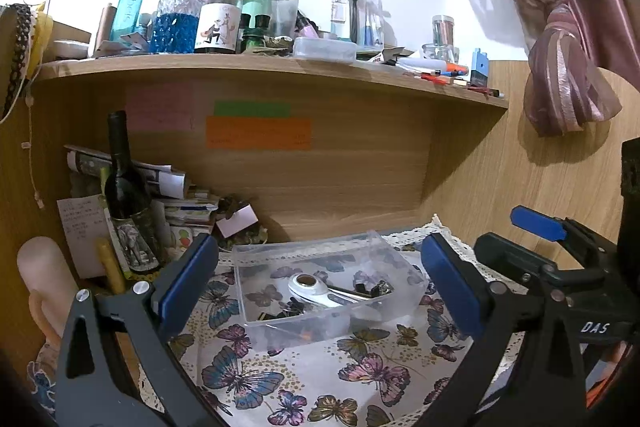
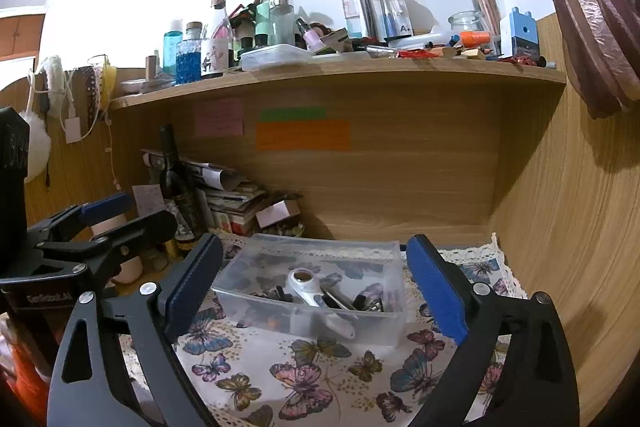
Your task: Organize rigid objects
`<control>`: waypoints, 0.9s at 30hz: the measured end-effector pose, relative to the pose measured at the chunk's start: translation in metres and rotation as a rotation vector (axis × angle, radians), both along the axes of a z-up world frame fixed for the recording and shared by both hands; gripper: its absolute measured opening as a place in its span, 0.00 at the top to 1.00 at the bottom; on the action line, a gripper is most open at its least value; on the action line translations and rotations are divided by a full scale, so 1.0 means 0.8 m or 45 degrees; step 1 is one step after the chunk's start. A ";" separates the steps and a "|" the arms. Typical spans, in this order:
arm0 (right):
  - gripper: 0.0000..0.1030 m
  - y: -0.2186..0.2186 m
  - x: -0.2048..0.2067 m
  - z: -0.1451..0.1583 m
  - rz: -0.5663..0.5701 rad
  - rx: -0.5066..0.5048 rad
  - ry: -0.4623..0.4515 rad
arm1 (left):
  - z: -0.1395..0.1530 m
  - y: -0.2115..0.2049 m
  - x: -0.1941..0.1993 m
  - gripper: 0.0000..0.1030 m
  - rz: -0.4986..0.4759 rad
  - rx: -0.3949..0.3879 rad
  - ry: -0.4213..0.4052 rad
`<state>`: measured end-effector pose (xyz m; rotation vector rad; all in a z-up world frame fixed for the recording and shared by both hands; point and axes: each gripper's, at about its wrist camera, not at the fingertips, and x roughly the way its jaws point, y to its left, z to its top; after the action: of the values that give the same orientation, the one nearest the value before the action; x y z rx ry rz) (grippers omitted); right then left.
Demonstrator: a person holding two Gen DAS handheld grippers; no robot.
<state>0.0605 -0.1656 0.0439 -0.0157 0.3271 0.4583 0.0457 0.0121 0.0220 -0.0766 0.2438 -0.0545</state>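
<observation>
My left tool [image 1: 316, 283] and right tool [image 2: 316, 287] both gape wide with nothing between the pads, hovering over the butterfly cloth [image 1: 320, 375] that covers the surface. Bare cloth lies between me and the clear bin [image 1: 384, 259], which sits just ahead, its near rim facing me. Inside lie a white opener [image 2: 316, 297] and dark clips [image 1: 374, 289]. Right of the bin, the cloth's lace edge [image 2: 508, 267] meets the wooden side wall. Left stands a dark bottle [image 1: 124, 195] against stacked papers [image 2: 236, 203]. Beyond, the back panel rises to a crowded shelf [image 1: 260, 67].
</observation>
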 end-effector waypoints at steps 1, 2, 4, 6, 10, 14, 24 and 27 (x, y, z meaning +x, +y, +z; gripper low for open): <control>0.09 0.000 -0.001 0.001 -0.002 0.002 -0.001 | 0.000 0.000 0.000 0.00 0.001 0.002 -0.001; 0.07 0.000 -0.002 0.001 -0.005 0.005 -0.002 | 0.000 0.000 -0.001 0.00 0.001 0.001 -0.002; 0.06 -0.001 -0.003 0.002 -0.011 0.012 -0.004 | 0.000 0.000 -0.001 0.00 -0.001 0.001 -0.001; 0.05 -0.002 -0.004 0.003 -0.014 0.018 -0.005 | -0.001 0.000 -0.001 0.00 0.000 0.001 -0.001; 0.03 -0.003 -0.004 0.003 -0.016 0.020 -0.005 | -0.001 -0.002 -0.001 0.00 0.003 0.008 -0.001; 0.02 -0.004 -0.004 0.003 -0.013 0.019 -0.005 | -0.001 -0.002 -0.003 0.00 0.012 0.011 -0.017; 0.01 -0.002 -0.006 0.000 -0.019 0.012 -0.002 | -0.001 -0.002 -0.005 0.00 -0.003 0.016 -0.039; 0.01 -0.002 -0.005 0.000 -0.016 0.014 0.001 | -0.001 -0.004 -0.005 0.00 -0.019 0.018 -0.031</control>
<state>0.0562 -0.1675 0.0439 -0.0028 0.3251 0.4476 0.0418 0.0093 0.0210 -0.0601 0.2201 -0.0688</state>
